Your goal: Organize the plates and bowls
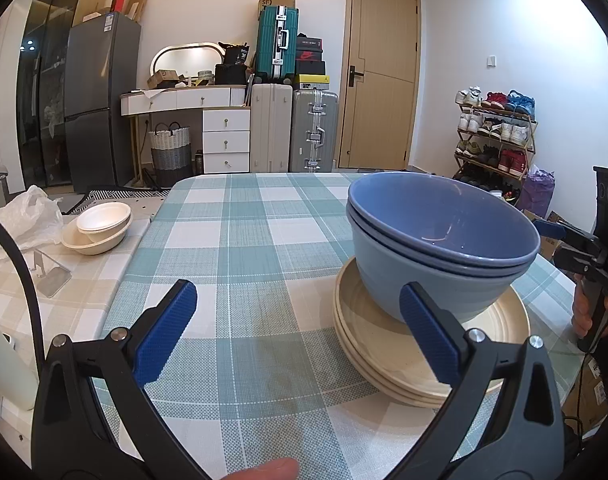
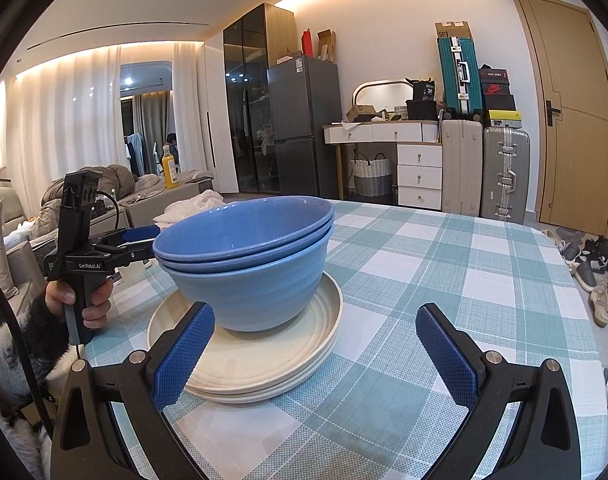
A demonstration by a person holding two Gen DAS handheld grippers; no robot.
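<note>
Two blue bowls (image 1: 444, 240) (image 2: 243, 256) are nested and stand on a stack of cream plates (image 1: 384, 352) (image 2: 263, 364) on the checked tablecloth (image 1: 243, 248). My left gripper (image 1: 297, 288) is open and empty, just left of the stack; its right finger (image 1: 428, 332) shows in front of the bowls and plates. My right gripper (image 2: 315, 311) is also open and empty, with the stack ahead and to its left. Each view catches the other gripper: the right one (image 1: 564, 240) at the far right, the left one (image 2: 131, 240) held in a hand (image 2: 83, 300) behind the bowls.
On a lower side table at the left stand nested cream bowls (image 1: 99, 228), a plastic bag (image 1: 27, 216) and a metal stand (image 1: 49, 272). The table's far edge (image 1: 263, 174) faces suitcases and drawers. Shoes (image 2: 600, 280) lie on the floor past the right edge.
</note>
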